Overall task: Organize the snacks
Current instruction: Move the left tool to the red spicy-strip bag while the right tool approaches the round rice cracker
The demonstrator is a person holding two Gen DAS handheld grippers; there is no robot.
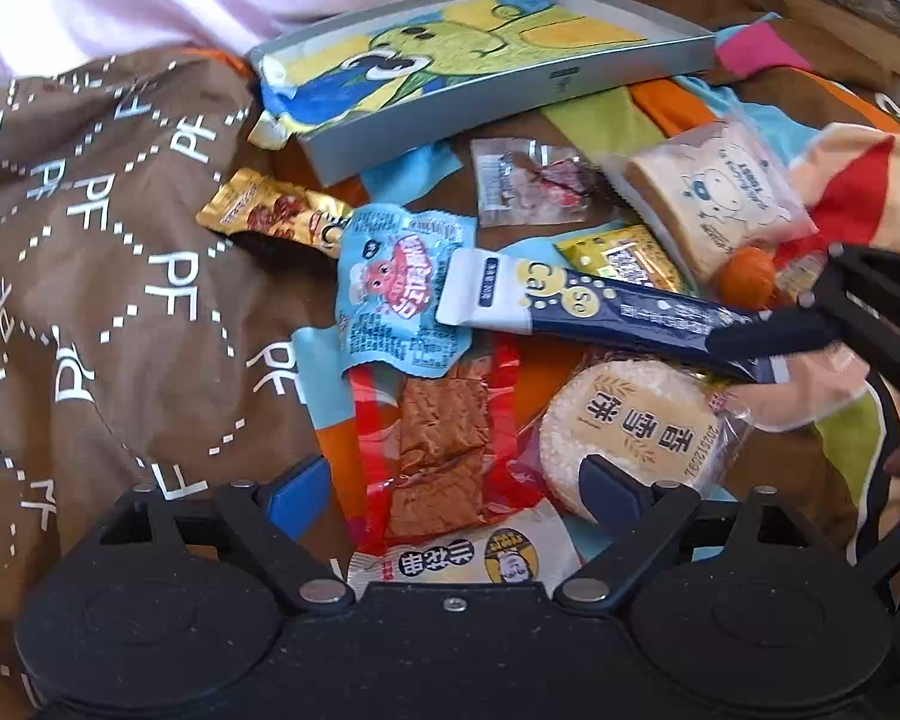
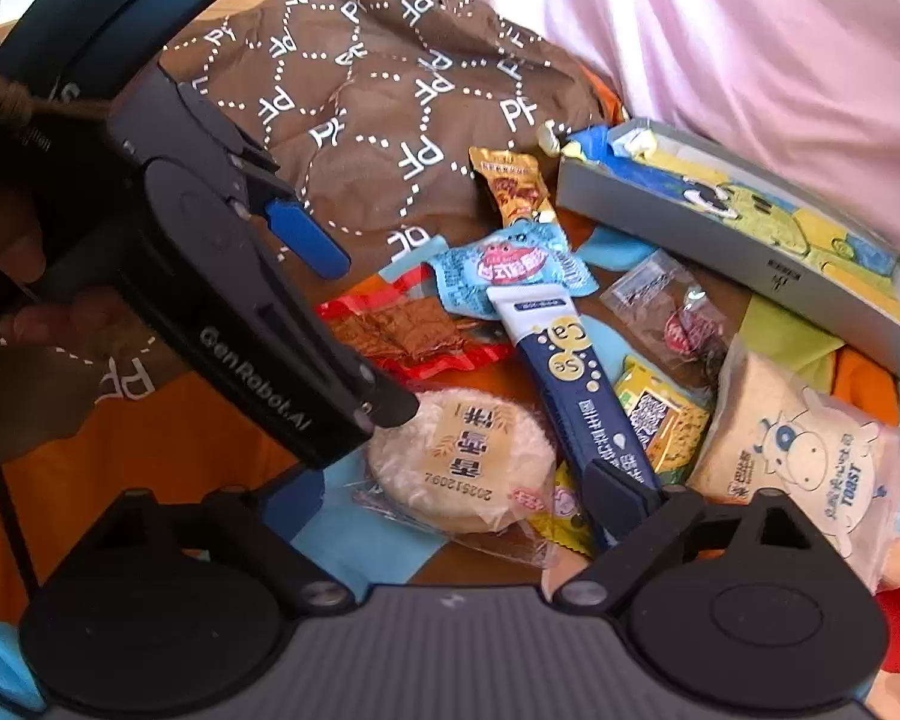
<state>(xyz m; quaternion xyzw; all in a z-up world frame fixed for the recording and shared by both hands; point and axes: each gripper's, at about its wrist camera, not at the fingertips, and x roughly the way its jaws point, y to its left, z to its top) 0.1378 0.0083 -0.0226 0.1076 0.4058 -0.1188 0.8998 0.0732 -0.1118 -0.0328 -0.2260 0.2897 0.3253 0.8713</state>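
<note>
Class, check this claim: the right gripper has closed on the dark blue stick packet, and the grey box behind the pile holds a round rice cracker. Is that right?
One detail is wrong. The grey box holds a yellow and blue cartoon bag; the round rice cracker lies in the pile, as the left wrist view shows. The right gripper does grip the dark blue stick packet.

The right gripper has its fingers closed on the near end of a navy-and-white stick pack. Just left of the pack lies a round rice cracker; the left gripper, fingers spread, hangs over the cracker's left edge.
</note>
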